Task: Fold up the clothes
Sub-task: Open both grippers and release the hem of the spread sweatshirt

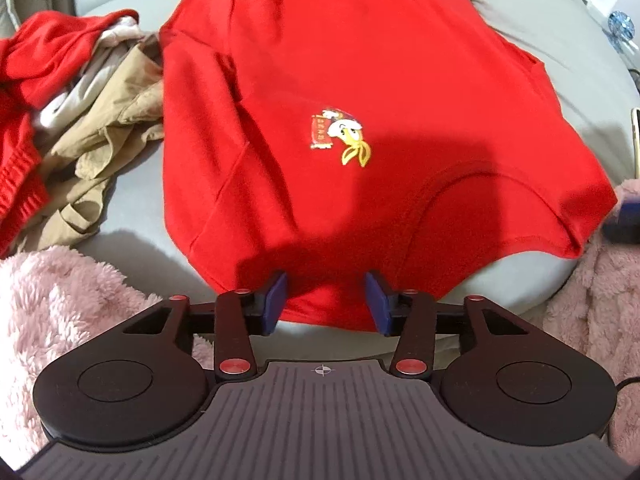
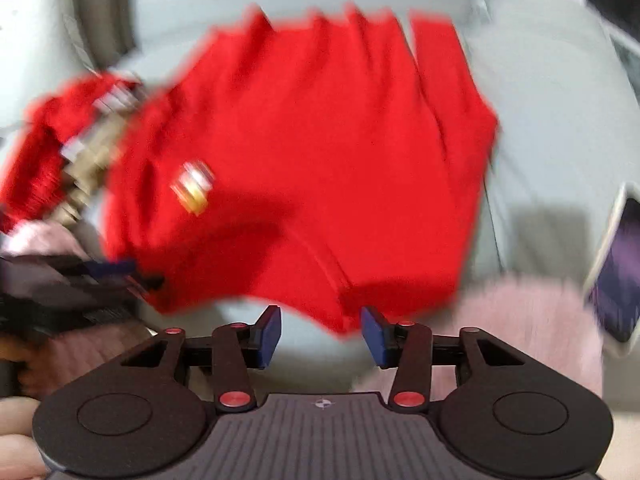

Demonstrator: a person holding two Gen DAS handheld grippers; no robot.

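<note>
A red T-shirt (image 1: 360,92) with a small cartoon print (image 1: 340,136) lies spread flat on a grey cushion (image 1: 520,40), both sleeves folded in. My left gripper (image 1: 326,304) is open at the shirt's near edge, its blue pads on either side of the collar area, holding nothing. The right wrist view is blurred by motion. There the same shirt (image 2: 320,160) lies ahead, and my right gripper (image 2: 320,336) is open and empty just before the shirt's near corner. The left gripper (image 2: 112,276) shows at the left edge of that view.
A heap of clothes, red (image 1: 36,80) and tan (image 1: 116,120), lies left of the shirt. A pink fluffy blanket (image 1: 60,300) borders the near side. A phone (image 2: 616,268) lies on the cushion at the right.
</note>
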